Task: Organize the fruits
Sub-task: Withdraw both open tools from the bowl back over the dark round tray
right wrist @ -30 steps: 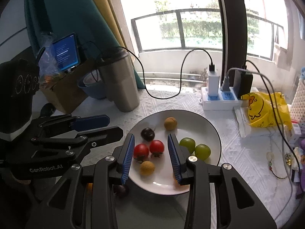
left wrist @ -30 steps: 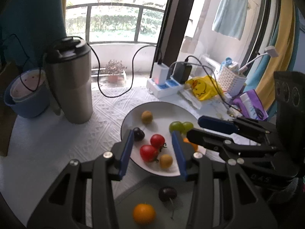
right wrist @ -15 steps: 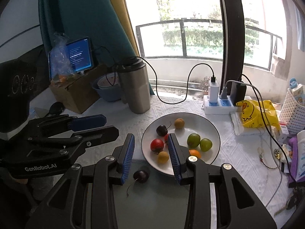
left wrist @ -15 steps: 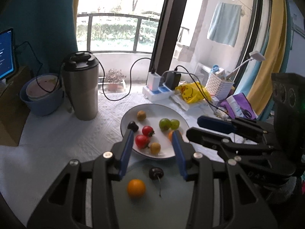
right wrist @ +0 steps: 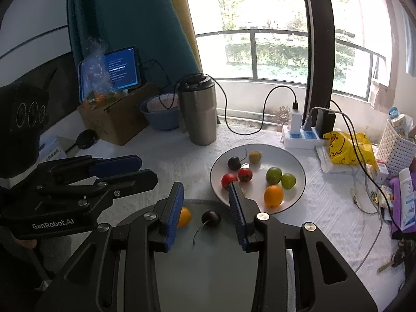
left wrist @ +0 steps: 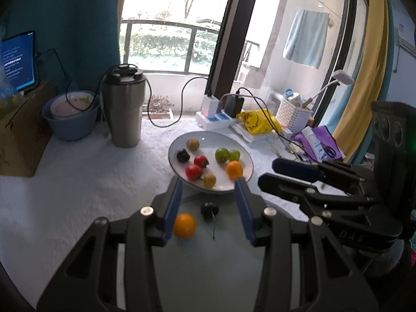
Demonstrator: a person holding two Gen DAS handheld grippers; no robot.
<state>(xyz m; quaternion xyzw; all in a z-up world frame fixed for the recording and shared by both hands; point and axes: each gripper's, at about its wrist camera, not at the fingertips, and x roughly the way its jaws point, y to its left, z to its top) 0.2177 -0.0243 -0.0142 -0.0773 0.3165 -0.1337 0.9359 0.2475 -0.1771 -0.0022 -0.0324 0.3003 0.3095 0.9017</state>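
Left-wrist view, lower centre: left hand-held gripper (left wrist: pixel 208 208) jaws apart, nothing between the pads. Under it, on the grey plate (left wrist: pixel 208 265), an orange fruit (left wrist: pixel 184 225) and a dark cherry (left wrist: pixel 209 209). Mid-frame: white plate (left wrist: pixel 249 165) on the table (left wrist: pixel 78 182) with the remaining fruit. Right: right hand-held gripper (right wrist: pixel 205 208) also apart, empty. Judged between transfers; next move needs a reach to the white plate.

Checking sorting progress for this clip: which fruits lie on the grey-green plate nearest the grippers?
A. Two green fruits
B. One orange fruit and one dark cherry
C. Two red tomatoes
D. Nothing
B: the grey-green plate holds only an orange fruit and a dark cherry; the green fruits and red tomatoes sit on the white plate.
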